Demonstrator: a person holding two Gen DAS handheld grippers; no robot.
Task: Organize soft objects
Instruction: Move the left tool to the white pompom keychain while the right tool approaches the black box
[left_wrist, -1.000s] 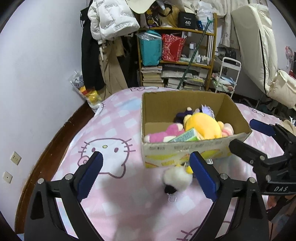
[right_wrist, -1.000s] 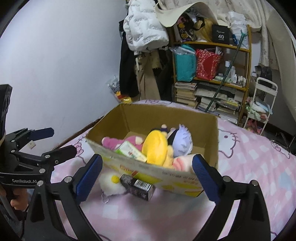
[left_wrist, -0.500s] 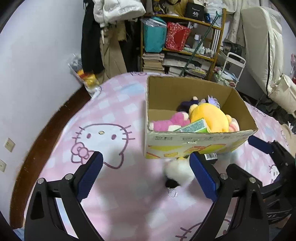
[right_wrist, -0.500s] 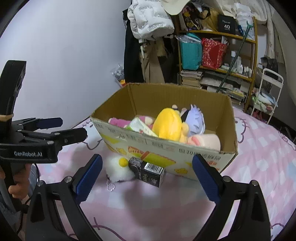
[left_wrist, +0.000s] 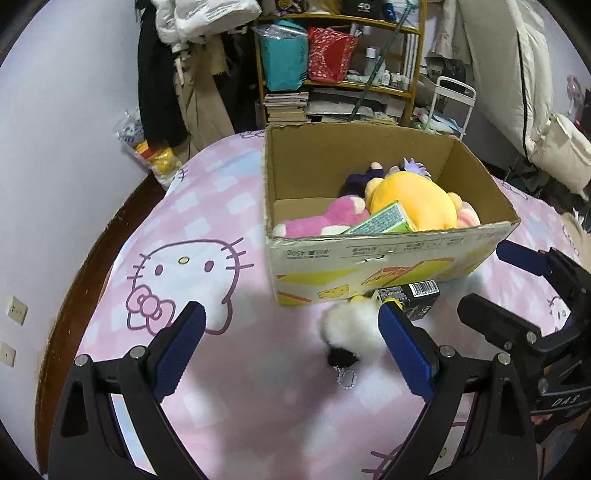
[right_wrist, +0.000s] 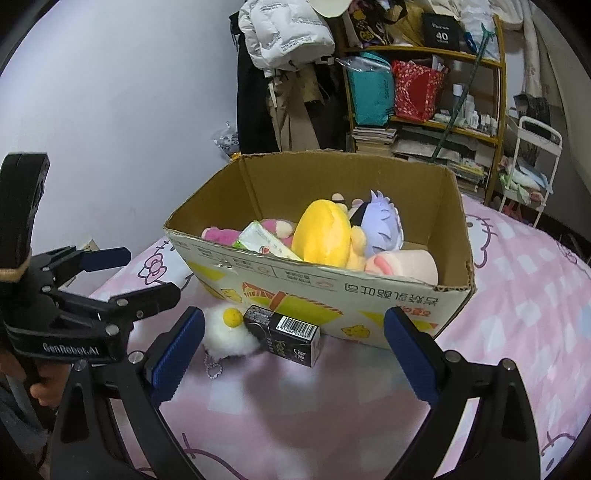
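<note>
Fluffball first, I reckon. The white pom-pom plush (left_wrist: 349, 326) with the yellow dot and little bead chain lies on the pink bedspread (left_wrist: 207, 229), right against the front wall of the cardboard box (left_wrist: 369, 258), and touching the small black carton (right_wrist: 284, 339) beside it. Everything else soft, the yellow plush (right_wrist: 325, 234), pink plush (left_wrist: 325, 219) and purple-haired doll (right_wrist: 382, 225), already sits inside the box.

Left gripper (left_wrist: 291, 349) is spread wide with nothing between its pads, hovering over the bedspread with the fluffball just inside its right pad. Right gripper (right_wrist: 295, 352) is equally released and empty, framing the black carton and the fluffball's edge.

How I'd do it: use the left one, shift it sideways so the fluff sits centred between the pads, come down low, then squeeze the body, not the chain. Keep clear of the carton so it doesn't get dragged along. Hard to tell whether the fluff is partly tucked under the box edge, so lift gently, then drop it over the front wall.
</note>
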